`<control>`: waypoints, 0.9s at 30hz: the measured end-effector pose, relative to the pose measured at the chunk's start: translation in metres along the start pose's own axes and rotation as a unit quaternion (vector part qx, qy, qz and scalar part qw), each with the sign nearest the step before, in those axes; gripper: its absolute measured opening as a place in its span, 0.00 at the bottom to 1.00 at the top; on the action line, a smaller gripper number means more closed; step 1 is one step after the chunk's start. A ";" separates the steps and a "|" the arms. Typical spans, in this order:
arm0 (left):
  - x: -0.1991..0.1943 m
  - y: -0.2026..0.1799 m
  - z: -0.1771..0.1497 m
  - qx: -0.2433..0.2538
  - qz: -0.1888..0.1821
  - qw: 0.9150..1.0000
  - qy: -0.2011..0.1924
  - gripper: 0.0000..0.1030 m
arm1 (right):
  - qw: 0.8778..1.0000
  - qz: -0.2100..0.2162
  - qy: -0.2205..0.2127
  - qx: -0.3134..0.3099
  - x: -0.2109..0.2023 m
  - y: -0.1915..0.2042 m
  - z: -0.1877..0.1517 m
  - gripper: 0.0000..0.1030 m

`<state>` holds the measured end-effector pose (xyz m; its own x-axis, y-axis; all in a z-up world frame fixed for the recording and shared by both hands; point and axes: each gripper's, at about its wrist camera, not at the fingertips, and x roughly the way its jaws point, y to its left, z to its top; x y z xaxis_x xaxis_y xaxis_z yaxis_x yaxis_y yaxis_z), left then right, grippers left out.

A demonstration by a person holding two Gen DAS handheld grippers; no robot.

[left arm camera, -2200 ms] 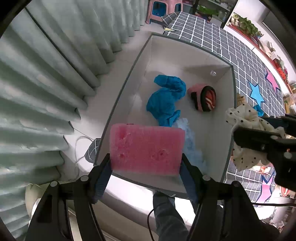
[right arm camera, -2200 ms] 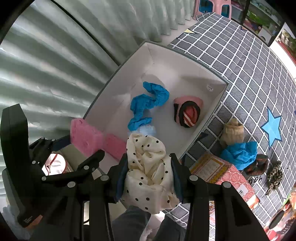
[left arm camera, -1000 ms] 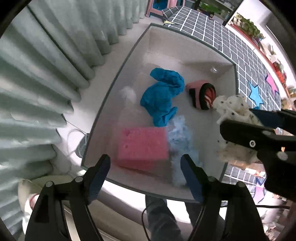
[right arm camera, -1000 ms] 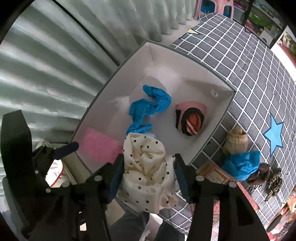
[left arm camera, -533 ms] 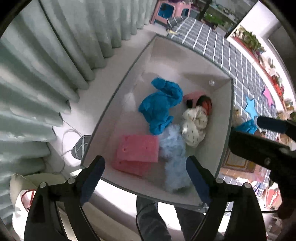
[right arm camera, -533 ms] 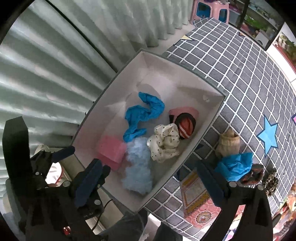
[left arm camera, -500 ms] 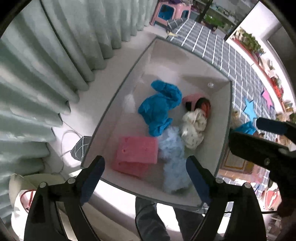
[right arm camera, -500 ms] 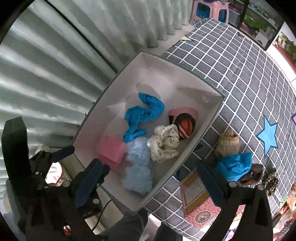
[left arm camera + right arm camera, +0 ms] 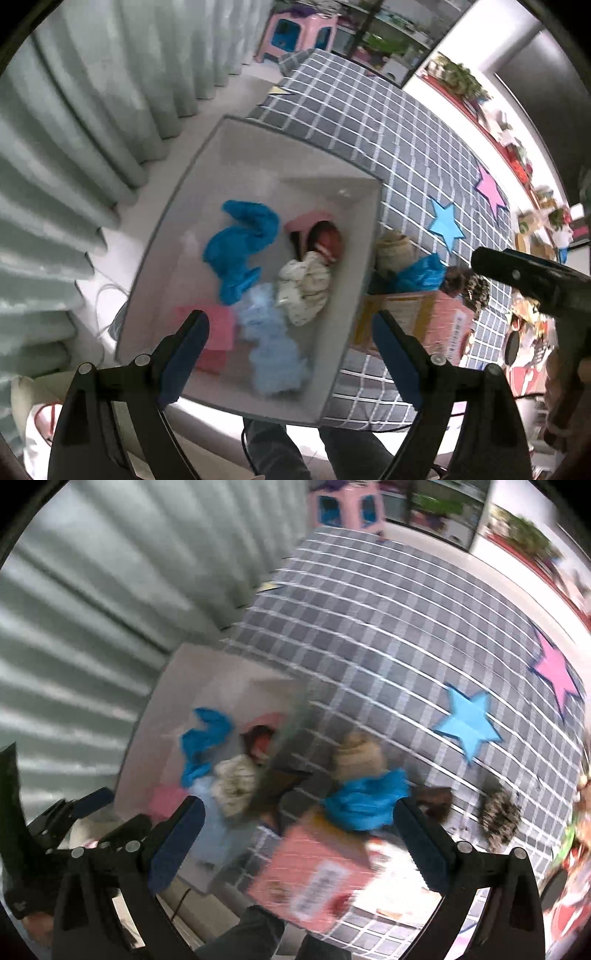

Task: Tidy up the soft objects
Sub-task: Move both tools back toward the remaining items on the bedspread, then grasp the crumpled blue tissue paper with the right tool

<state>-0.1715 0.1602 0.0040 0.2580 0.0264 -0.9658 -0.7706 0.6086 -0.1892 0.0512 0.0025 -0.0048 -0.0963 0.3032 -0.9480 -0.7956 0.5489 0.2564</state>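
Note:
A white box (image 9: 360, 280) (image 9: 162, 701) on the floor holds a pink sponge (image 9: 218, 326), a blue cloth (image 9: 240, 243), a pale blue fluffy piece (image 9: 271, 350), a cream dotted cloth (image 9: 306, 288) (image 9: 234, 779) and a pink striped item (image 9: 321, 236). My left gripper (image 9: 290, 363) hangs open and empty above the box's near end. My right gripper (image 9: 295, 845) is open and empty too, over the mat beside the box, above a blue cloth (image 9: 365, 801) and a beige bundle (image 9: 356, 755). The right wrist view is blurred.
A grey checked mat (image 9: 406, 140) with star shapes lies right of the box. A pink carton (image 9: 413, 325) (image 9: 314, 878), a dark brown item (image 9: 432, 801) and a speckled item (image 9: 474, 291) (image 9: 500, 816) lie on it. Curtains (image 9: 74, 129) hang on the left; a pink stool (image 9: 295, 33) stands far back.
The right gripper let the dotted cloth fall into the box, opened wide and swung right over the mat. The left gripper, earlier rid of the pink sponge, rose and drifted right.

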 end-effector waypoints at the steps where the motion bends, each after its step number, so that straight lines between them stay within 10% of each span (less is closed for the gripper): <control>1: 0.001 -0.006 0.002 0.006 -0.001 1.000 0.003 0.89 | 1.000 -0.003 0.003 0.014 0.002 -0.014 -0.001 1.00; 15: 0.022 -0.058 0.010 0.038 0.030 0.998 0.031 0.89 | 0.989 0.026 0.100 0.102 0.091 -0.103 -0.010 1.00; 27: 0.035 -0.098 0.031 0.047 0.052 0.997 0.040 0.89 | 0.985 -0.085 0.137 -0.062 0.156 -0.095 -0.013 1.00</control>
<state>-0.0693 0.1263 -0.0060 0.1293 0.0318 -0.9911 -0.7313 0.6781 -0.0736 0.1038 -0.0128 -0.1799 -0.0999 -0.0154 -0.9949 -0.8792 0.4695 0.0810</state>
